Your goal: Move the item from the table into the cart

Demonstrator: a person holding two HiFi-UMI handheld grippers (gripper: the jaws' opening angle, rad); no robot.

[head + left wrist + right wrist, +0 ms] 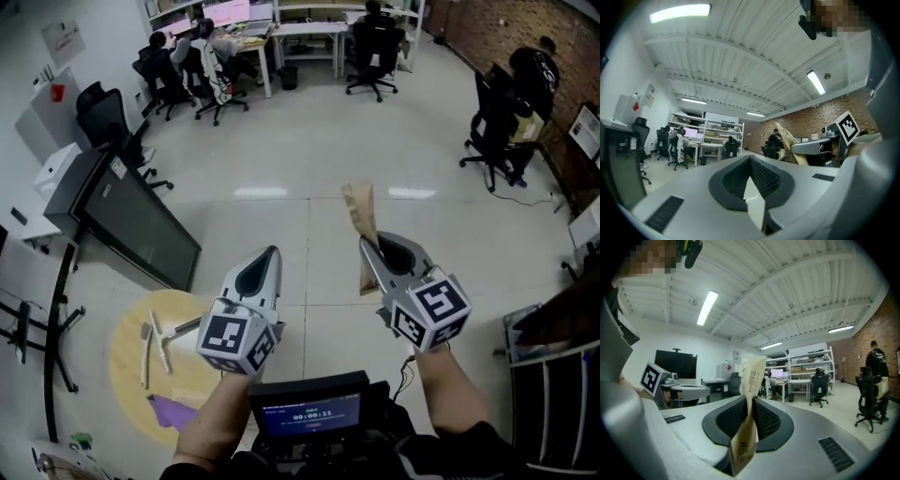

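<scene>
Office floor (300,159) spreads below; right gripper (369,247) jaws are clamped on a brown paper bag (361,208), left gripper (266,257) jaws are together, empty.

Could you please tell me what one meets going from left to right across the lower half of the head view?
Round yellow table → left tool, shut → right tool, shut on the brown paper pouch → cart.

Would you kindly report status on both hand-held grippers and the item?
Left hand-held gripper shut, empty. Right hand-held gripper shut on brown paper packet, off the table. Nothing blocking ahead.
</scene>
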